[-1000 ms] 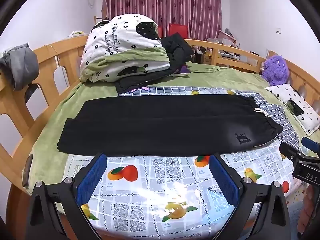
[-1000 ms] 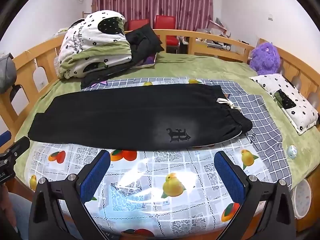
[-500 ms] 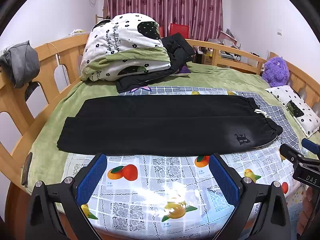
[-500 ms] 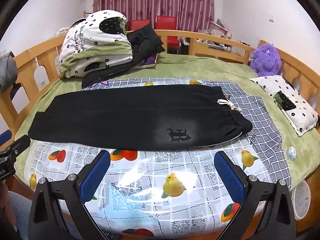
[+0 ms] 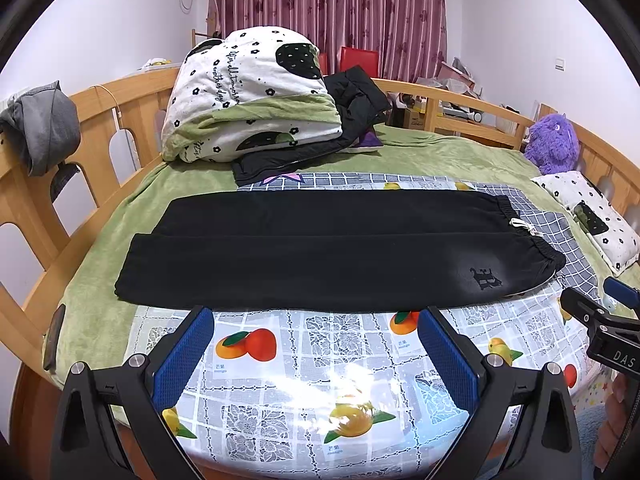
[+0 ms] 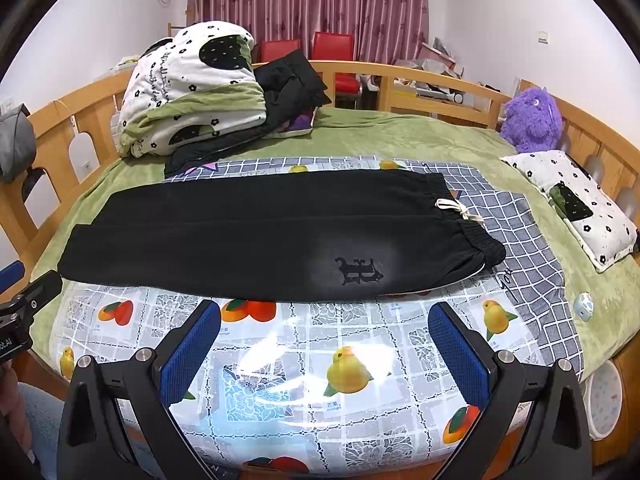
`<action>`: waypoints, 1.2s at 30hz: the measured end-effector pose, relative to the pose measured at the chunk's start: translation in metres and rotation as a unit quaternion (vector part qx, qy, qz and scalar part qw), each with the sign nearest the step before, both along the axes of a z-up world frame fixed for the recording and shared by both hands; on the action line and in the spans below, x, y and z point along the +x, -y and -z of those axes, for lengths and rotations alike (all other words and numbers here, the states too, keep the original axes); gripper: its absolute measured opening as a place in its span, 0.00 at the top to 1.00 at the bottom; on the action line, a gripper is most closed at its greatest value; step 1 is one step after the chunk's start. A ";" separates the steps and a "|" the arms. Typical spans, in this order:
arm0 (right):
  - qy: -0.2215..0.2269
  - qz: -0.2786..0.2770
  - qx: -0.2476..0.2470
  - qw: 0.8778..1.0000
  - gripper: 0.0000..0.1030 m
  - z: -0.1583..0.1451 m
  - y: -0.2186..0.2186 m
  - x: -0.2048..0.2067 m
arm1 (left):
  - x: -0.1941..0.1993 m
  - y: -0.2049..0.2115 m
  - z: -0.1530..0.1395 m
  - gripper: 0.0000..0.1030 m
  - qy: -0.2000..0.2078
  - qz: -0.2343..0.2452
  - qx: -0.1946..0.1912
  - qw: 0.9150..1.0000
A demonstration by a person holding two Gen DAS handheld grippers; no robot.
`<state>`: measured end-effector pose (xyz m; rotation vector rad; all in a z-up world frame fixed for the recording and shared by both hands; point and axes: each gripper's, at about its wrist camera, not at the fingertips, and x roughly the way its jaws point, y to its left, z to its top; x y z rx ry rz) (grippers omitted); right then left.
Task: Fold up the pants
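Black pants (image 5: pixel 320 248) (image 6: pixel 256 236) lie flat across the bed, folded lengthwise, waistband and white drawstring (image 6: pixel 456 210) at the right, leg ends at the left. A dark emblem (image 6: pixel 358 271) shows near the waist. My left gripper (image 5: pixel 316 344) hovers open over the fruit-print cloth (image 5: pixel 320 380), just short of the pants' near edge. My right gripper (image 6: pixel 324 340) is open too, below the emblem. Neither holds anything. Each gripper's body shows at the edge of the other's view.
A folded floral quilt (image 5: pixel 248 100) and a black jacket (image 5: pixel 352 100) are piled at the back left. A purple plush (image 5: pixel 554 144) and a small pillow (image 5: pixel 592 216) sit at the right. Wooden rails (image 5: pixel 112 120) ring the bed. A grey garment (image 5: pixel 40 124) hangs at the left.
Both views have shifted very slightly; the pants and the open grippers stay as they were.
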<state>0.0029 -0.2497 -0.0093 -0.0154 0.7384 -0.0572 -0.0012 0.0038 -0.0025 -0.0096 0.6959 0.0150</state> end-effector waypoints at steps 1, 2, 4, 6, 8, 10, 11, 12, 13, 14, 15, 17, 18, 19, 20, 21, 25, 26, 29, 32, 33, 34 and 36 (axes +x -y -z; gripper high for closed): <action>0.000 0.000 0.000 1.000 0.01 0.000 0.000 0.000 | 0.000 0.000 -0.001 0.01 -0.001 0.000 0.000 1.000; 0.000 0.000 0.000 1.000 0.01 0.000 0.000 0.000 | 0.000 0.000 -0.001 0.01 0.000 0.000 0.000 1.000; 0.000 0.000 0.000 1.000 0.01 0.000 0.000 0.000 | 0.000 0.000 -0.001 0.01 -0.001 0.000 0.000 1.000; 0.000 0.000 0.000 1.000 0.01 0.000 0.000 0.000 | -0.001 -0.001 -0.001 0.01 -0.001 -0.001 0.001 1.000; 0.001 0.000 0.001 1.000 0.01 0.000 0.000 -0.001 | -0.001 -0.001 -0.001 0.01 0.000 -0.001 0.000 1.000; 0.000 0.000 0.001 1.000 0.01 0.000 0.000 0.000 | -0.001 -0.001 -0.002 0.01 0.000 0.000 0.000 1.000; -0.001 0.000 0.001 1.000 0.01 0.000 0.000 0.000 | -0.001 -0.001 -0.002 0.01 0.000 0.000 0.000 1.000; -0.001 -0.001 0.002 1.000 0.01 0.000 0.000 0.000 | -0.001 -0.001 -0.002 0.01 -0.001 -0.001 0.001 1.000; 0.000 -0.002 0.002 1.000 0.01 0.000 0.000 0.000 | -0.001 -0.002 -0.002 0.01 -0.001 -0.001 0.002 1.000; 0.000 -0.003 0.001 1.000 0.01 -0.001 0.000 0.000 | -0.001 -0.002 -0.002 0.01 0.000 -0.001 0.001 1.000; 0.001 -0.004 -0.001 1.000 0.01 -0.001 -0.001 0.000 | -0.001 -0.002 -0.002 0.01 -0.001 -0.001 0.001 1.000; 0.001 -0.005 -0.002 1.000 0.01 -0.001 -0.001 -0.001 | -0.001 -0.002 -0.002 0.01 -0.001 -0.001 0.001 1.000; 0.001 -0.005 -0.003 1.000 0.01 -0.001 -0.001 -0.001 | -0.001 -0.002 -0.002 0.01 0.000 -0.001 0.001 1.000; 0.001 -0.005 -0.003 1.000 0.01 -0.001 -0.002 -0.001 | -0.001 -0.003 -0.002 0.01 -0.001 -0.001 0.001 1.000; 0.001 -0.005 -0.002 1.000 0.01 -0.001 -0.002 0.000 | -0.001 -0.003 -0.002 0.01 -0.002 -0.002 0.002 1.000; 0.001 -0.005 -0.002 1.000 0.01 -0.001 -0.002 0.000 | -0.001 -0.003 -0.003 0.01 -0.002 -0.002 0.001 1.000; 0.001 -0.004 -0.002 1.000 0.01 -0.001 -0.002 -0.001 | -0.001 -0.003 -0.003 0.01 -0.002 -0.001 0.001 1.000; 0.001 -0.003 -0.001 1.000 0.01 -0.001 -0.001 0.000 | -0.001 -0.003 -0.003 0.01 -0.002 -0.001 0.002 1.000; 0.000 -0.002 0.006 1.000 0.01 0.000 0.001 0.000 | -0.001 -0.003 -0.003 0.01 -0.002 -0.001 0.001 1.000; -0.001 -0.001 0.010 1.000 0.01 0.000 0.002 0.001 | -0.001 -0.003 -0.003 0.01 -0.002 -0.001 0.002 1.000; -0.001 -0.002 0.009 1.000 0.01 0.000 0.002 0.001 | -0.001 -0.003 -0.003 0.01 -0.002 -0.001 0.002 1.000; -0.001 -0.001 0.008 1.000 0.01 0.000 0.003 0.000 | -0.001 -0.003 -0.003 0.01 -0.002 -0.001 0.002 1.000; -0.001 -0.002 0.007 1.000 0.01 0.000 0.003 0.000 | -0.001 -0.003 -0.003 0.01 -0.002 -0.001 0.002 1.000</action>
